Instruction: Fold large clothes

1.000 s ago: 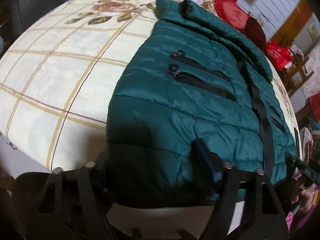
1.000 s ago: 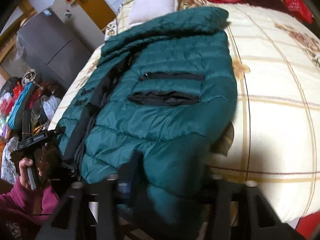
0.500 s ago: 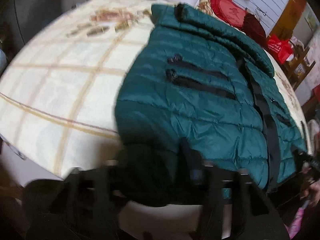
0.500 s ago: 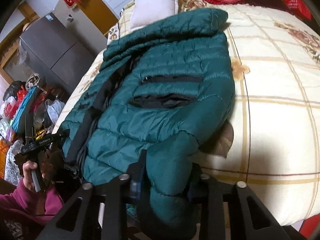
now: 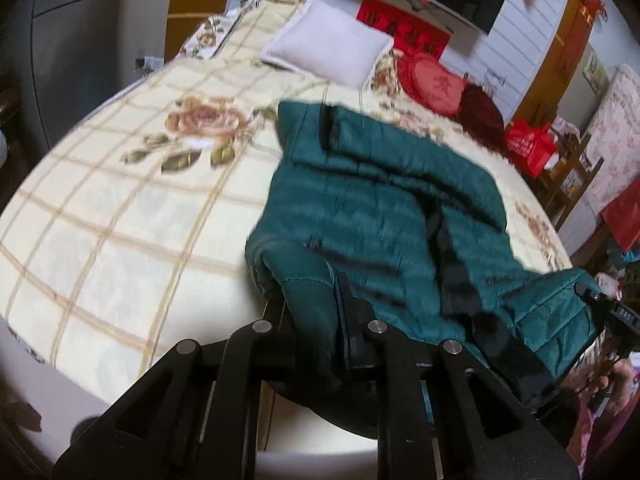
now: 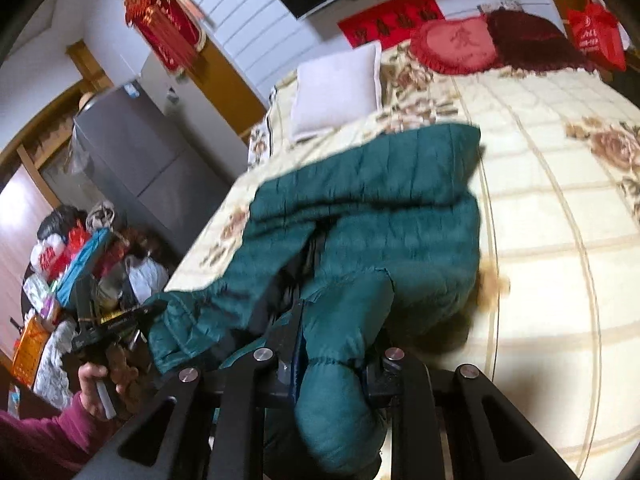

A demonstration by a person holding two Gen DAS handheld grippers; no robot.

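Green quilted jacket [image 5: 384, 208]: lies crumpled on the bed [image 5: 120, 216], its near hem raised at both corners. Left hand-held gripper [image 5: 316, 320]: clamped on one hem corner; right hand-held gripper [image 6: 340, 364]: clamped on the other, padded fabric bulging between its fingers. White pillow [image 5: 328, 46]: at the bed's head, apart from the jacket.

Bare bed [image 5: 120, 216] lies open along both side edges of the jacket [image 5: 372, 216], while the white pillow [image 5: 328, 50] and red cushion [image 5: 434, 84] block the head edge.
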